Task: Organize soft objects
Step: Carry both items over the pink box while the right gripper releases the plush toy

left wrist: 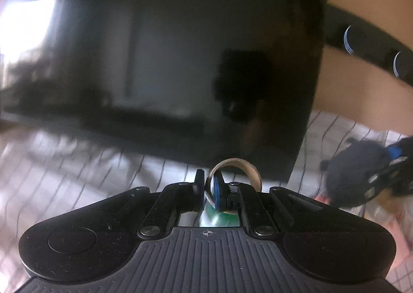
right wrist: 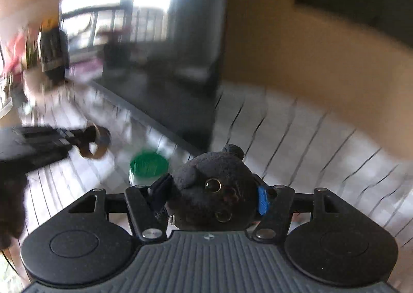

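My right gripper (right wrist: 213,193) is shut on a dark plush bear head (right wrist: 214,187) with amber eyes, held above the checked cloth. The bear also shows in the left wrist view (left wrist: 353,179), at the right edge with the right gripper on it. My left gripper (left wrist: 207,184) is shut on a tan tape ring (left wrist: 235,176), which stands up between the fingers. In the right wrist view the left gripper (right wrist: 85,139) is at the left, holding the ring (right wrist: 95,143). Both views are blurred.
A large black TV screen (left wrist: 167,60) stands on the checked tablecloth (left wrist: 77,164) straight ahead. A green-lidded round container (right wrist: 148,164) sits on the cloth in front of the screen (right wrist: 180,60). A tan wall (right wrist: 296,47) is behind.
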{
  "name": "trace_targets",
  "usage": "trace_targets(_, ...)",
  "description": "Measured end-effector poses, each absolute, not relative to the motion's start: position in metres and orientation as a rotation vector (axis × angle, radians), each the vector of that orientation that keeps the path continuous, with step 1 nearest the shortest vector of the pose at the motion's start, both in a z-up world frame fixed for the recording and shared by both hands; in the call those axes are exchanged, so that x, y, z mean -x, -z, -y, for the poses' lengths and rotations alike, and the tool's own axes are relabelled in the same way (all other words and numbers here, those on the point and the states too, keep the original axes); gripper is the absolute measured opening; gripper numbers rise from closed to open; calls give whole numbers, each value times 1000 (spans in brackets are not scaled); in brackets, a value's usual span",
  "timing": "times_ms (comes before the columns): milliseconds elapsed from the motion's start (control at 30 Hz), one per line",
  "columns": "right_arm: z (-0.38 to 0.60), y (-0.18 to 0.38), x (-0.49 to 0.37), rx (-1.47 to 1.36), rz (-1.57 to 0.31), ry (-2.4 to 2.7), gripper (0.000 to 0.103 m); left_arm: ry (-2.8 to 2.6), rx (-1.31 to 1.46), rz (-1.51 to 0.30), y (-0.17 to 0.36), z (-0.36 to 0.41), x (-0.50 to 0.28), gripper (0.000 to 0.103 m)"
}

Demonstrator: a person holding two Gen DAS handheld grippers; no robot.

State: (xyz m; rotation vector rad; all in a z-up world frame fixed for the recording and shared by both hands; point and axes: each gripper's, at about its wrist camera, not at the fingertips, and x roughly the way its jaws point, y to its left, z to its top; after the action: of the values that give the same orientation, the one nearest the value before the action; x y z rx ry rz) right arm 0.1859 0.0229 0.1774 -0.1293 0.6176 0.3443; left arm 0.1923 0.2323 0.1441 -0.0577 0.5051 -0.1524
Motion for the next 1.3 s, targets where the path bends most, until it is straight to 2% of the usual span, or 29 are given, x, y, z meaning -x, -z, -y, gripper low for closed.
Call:
trace_targets(200, 43, -240, -156, 149, -444, -208, 65, 219, -2, -396, -190, -185, -210, 9)
trace_targets(533, 156, -255, -106, 76, -384, 52, 65, 410, -66, -315, -227, -79, -205, 9)
trace_targets(767, 208, -254, -74, 37, -399, 150, 65, 653, -66, -398, -202, 11, -181, 9)
trace_targets(967, 235, -230, -64, -1, -467, 184, 65, 833, -91, -518, -164, 72, -159, 9)
trace_targets(1300, 244, -171, -77, -75, -595, 159, 65, 864, -165, -666, -108, 106, -150, 9)
